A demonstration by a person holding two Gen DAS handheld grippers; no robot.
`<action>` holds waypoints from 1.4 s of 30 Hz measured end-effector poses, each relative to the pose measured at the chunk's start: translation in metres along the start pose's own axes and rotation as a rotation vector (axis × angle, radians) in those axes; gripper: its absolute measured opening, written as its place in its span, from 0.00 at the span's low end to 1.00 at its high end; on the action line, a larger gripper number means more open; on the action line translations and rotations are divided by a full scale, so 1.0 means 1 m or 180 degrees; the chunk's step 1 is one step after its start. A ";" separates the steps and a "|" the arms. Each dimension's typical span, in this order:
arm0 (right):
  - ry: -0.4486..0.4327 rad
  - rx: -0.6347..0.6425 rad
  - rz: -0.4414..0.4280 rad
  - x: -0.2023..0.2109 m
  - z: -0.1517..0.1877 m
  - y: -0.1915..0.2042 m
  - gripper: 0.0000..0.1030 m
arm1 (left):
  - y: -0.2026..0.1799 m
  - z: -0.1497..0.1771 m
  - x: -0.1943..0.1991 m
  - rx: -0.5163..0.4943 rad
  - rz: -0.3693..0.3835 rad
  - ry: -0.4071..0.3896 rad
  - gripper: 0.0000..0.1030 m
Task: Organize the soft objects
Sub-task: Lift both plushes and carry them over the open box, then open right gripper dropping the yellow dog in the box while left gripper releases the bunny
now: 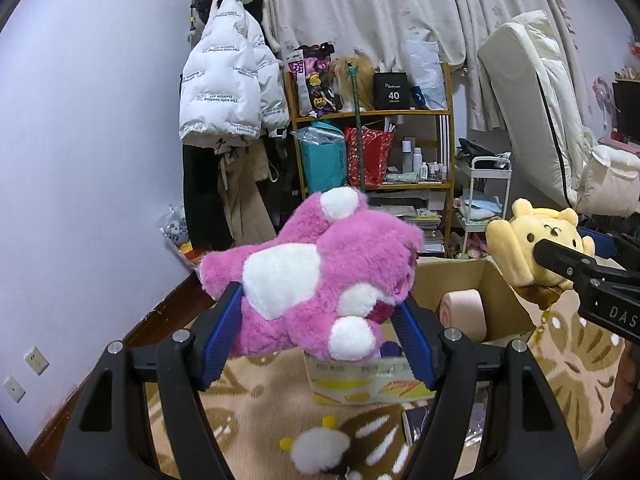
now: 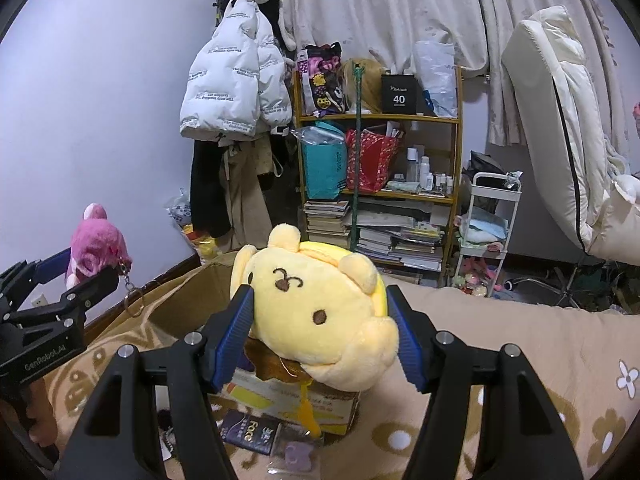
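Pink plush point(image 1: 316, 276) and yellow plush point(image 2: 320, 312) are being clamped by left gripper point(image 1: 320, 320) and right gripper point(image 2: 320, 332), best released only over the box point(image 1: 472, 280).

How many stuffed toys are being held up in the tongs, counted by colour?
Pink and white toys: 1, the pink plush in the left tongs
Yellow toys: 1, the yellow plush in the right tongs
Total: 2

A lived-in bedroom: curtains point(image 1: 360, 20), a puffer jacket point(image 1: 228, 80) hung up, a crammed shelf point(image 2: 376, 160), a patterned blanket point(image 2: 520, 360).
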State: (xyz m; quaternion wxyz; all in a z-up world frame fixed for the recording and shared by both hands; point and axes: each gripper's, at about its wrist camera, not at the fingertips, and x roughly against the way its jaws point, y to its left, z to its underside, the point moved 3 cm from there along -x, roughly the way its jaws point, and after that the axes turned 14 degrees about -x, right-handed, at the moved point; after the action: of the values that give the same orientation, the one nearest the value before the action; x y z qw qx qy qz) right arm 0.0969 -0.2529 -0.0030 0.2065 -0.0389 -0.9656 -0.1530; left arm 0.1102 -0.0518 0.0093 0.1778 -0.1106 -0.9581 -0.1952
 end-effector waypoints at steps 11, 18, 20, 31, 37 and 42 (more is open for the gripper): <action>0.0033 0.0029 0.0011 -0.017 -0.004 -0.005 0.68 | -0.002 -0.009 -0.027 0.0017 0.0084 -0.0016 0.70; 0.0067 0.0041 -0.0072 -0.036 -0.004 -0.006 0.68 | -0.006 -0.006 -0.045 -0.0049 0.0114 0.0015 0.70; 0.0100 0.0015 -0.0094 -0.045 -0.004 -0.007 0.68 | -0.006 -0.005 -0.054 -0.0106 0.0068 0.0055 0.70; 0.0302 -0.0034 -0.0054 -0.076 0.016 -0.016 0.68 | -0.017 0.013 -0.089 -0.0077 0.0296 0.0349 0.72; 0.0482 -0.0126 -0.0147 -0.084 0.024 -0.019 0.68 | -0.026 0.018 -0.098 -0.0119 0.0374 0.0454 0.75; 0.0561 -0.0140 -0.0190 -0.080 0.029 -0.019 0.68 | -0.028 0.019 -0.099 -0.0104 0.0405 0.0494 0.80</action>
State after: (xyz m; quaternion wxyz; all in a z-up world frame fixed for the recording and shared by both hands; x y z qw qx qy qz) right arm 0.1560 -0.2627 -0.0660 0.2850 -0.0010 -0.9409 -0.1830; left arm 0.1876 -0.0832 -0.0540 0.2618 -0.1587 -0.9292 -0.2070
